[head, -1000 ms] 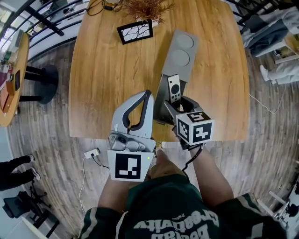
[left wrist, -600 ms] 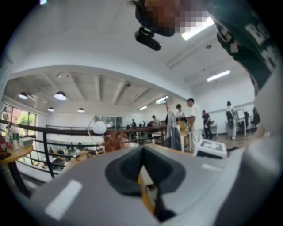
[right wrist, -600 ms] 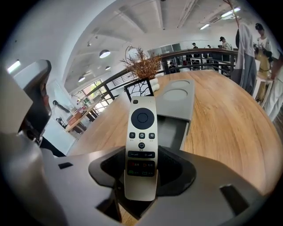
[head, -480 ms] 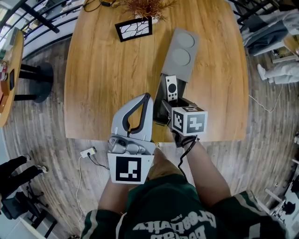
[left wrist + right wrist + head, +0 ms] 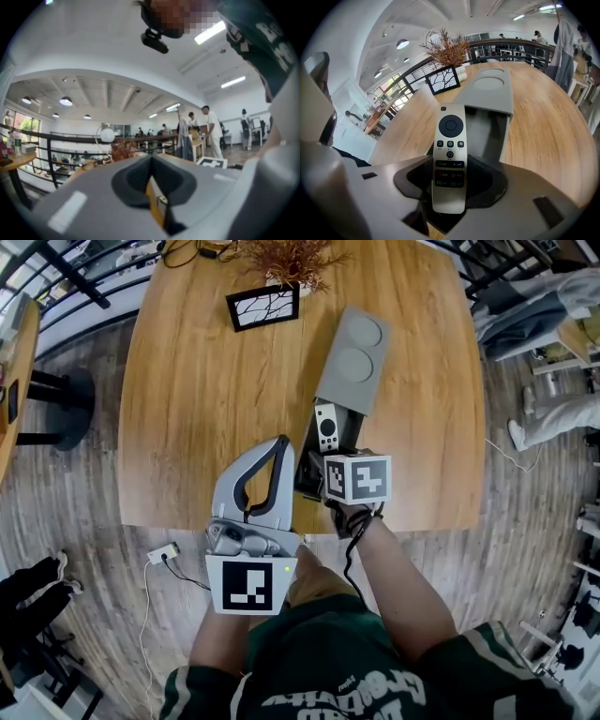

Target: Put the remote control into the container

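The pale gold remote control (image 5: 450, 150) sticks out forward from my right gripper (image 5: 450, 190), which is shut on its lower end. It hangs over the open end of the grey container (image 5: 486, 133), whose lid (image 5: 490, 86) is slid back. In the head view the remote (image 5: 326, 427) is above the container's dark opening (image 5: 307, 465), just ahead of the right gripper (image 5: 328, 457). My left gripper (image 5: 283, 442) is at the table's near edge, left of the container, shut with nothing in it. In the left gripper view its jaws meet and point out over the table.
A black picture frame (image 5: 263, 307) and a dried plant (image 5: 293, 257) stand at the far side of the wooden table (image 5: 206, 390). A small round table (image 5: 11, 343) stands far left. A cable and plug (image 5: 162, 553) lie on the floor by my left side.
My right gripper has drawn in and tipped more steeply over the container's opening, the remote still held. The left gripper has hardly moved.
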Available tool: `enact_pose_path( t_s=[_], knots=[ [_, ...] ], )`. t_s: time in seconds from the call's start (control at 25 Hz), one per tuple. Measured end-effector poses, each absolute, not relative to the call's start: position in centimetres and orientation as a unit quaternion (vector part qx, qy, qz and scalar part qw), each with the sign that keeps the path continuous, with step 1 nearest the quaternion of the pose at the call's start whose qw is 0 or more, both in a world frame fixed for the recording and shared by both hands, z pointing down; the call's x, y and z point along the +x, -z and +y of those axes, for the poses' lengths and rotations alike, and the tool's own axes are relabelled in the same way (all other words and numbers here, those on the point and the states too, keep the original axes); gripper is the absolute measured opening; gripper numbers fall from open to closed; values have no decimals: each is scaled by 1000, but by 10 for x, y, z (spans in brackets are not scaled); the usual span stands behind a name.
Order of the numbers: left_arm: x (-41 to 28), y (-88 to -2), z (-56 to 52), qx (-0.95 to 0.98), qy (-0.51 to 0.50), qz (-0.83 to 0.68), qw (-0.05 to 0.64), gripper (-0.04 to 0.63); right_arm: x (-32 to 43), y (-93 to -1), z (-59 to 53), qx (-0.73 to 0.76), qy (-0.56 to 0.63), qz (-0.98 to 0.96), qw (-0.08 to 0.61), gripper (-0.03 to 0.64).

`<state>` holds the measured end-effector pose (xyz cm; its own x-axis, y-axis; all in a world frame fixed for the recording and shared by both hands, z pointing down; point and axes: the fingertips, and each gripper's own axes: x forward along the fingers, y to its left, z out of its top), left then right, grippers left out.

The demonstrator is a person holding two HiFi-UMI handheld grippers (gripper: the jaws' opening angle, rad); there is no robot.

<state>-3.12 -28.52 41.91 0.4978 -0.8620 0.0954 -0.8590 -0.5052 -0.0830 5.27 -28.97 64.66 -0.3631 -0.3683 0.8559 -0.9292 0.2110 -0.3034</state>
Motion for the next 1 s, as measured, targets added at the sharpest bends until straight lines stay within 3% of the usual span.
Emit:
enact_pose_path(
  t_s=[0.44, 1.0],
  knots=[
    [-38, -411, -285, -862, 45, 504, 18, -2, 54, -652, -286, 485, -518, -640, 295, 213],
    [-51, -411, -292, -862, 42, 503, 48, -2, 48, -667, -278, 469, -524, -610, 365, 213]
  ],
)
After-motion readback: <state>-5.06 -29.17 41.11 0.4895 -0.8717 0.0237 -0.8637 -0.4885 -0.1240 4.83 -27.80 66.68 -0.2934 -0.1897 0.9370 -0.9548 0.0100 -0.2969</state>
